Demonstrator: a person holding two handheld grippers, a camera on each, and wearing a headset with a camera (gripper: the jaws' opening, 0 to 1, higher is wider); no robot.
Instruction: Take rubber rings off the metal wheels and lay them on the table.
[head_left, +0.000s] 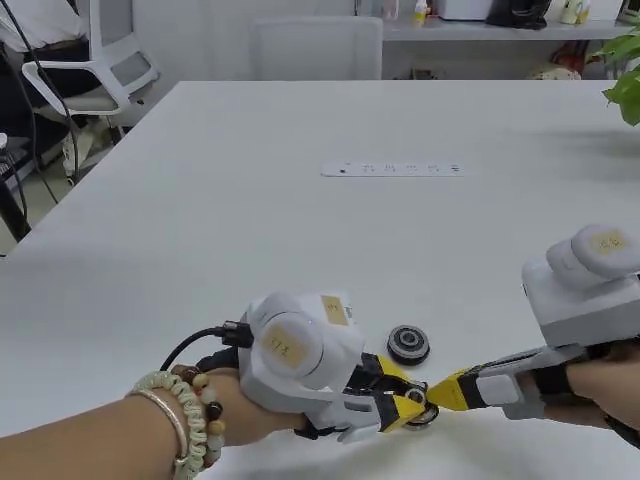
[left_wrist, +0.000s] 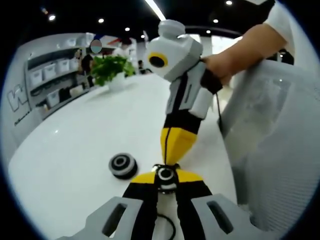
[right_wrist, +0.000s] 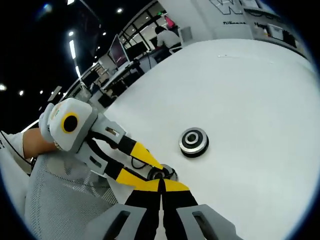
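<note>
While left gripper sits low near the front edge of the white table, its yellow jaws are closed around a small metal wheel, clamped from both sides. Right gripper comes in from the opposite side, jaws pressed flat together, tip touching that same wheel's rim. Cannot tell if it has a rubber ring pinched, too small. Second wheel, dark ring on it, lies flat on the table just beside the meeting tips, not touched. Beaded bracelets on the wrist holding the left gripper. Power strip lies mid-table, well apart. Green plant at the far right edge, white chair behind the table.
</note>
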